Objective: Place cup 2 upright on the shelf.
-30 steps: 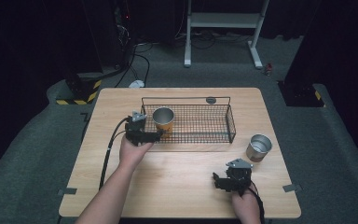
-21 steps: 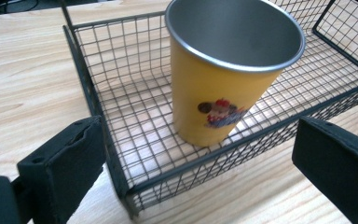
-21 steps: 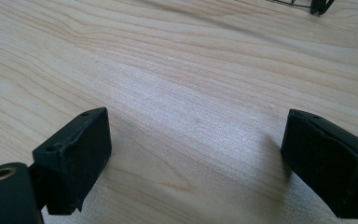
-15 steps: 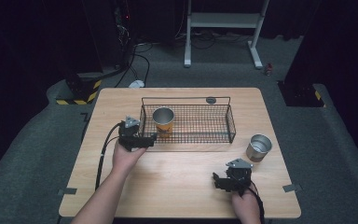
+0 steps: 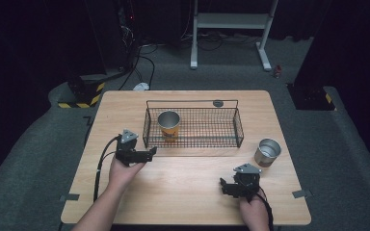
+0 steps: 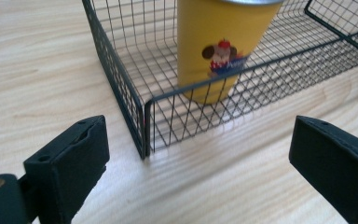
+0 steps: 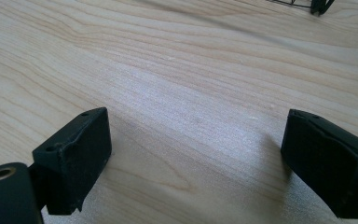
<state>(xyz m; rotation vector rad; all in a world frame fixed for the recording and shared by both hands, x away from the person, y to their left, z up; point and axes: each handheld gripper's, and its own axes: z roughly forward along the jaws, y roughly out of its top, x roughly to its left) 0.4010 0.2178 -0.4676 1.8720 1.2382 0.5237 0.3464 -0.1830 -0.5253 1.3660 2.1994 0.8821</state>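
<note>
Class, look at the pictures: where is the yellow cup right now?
In the high view the yellow cup stands upright inside the wire basket, near its left end, just beyond the left gripper. A steel cup stands outside, right of the basket.

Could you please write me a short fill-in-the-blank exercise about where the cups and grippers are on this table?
1. The yellow cup stands upright inside the wire ____.
2. The steel cup stands on the wooden ____, outside the basket.
3. The left gripper is nearest the basket's ____ end.
4. The jaws of the right gripper stand apart with ____ between them.

Missing words: basket; table; left; nothing
</note>
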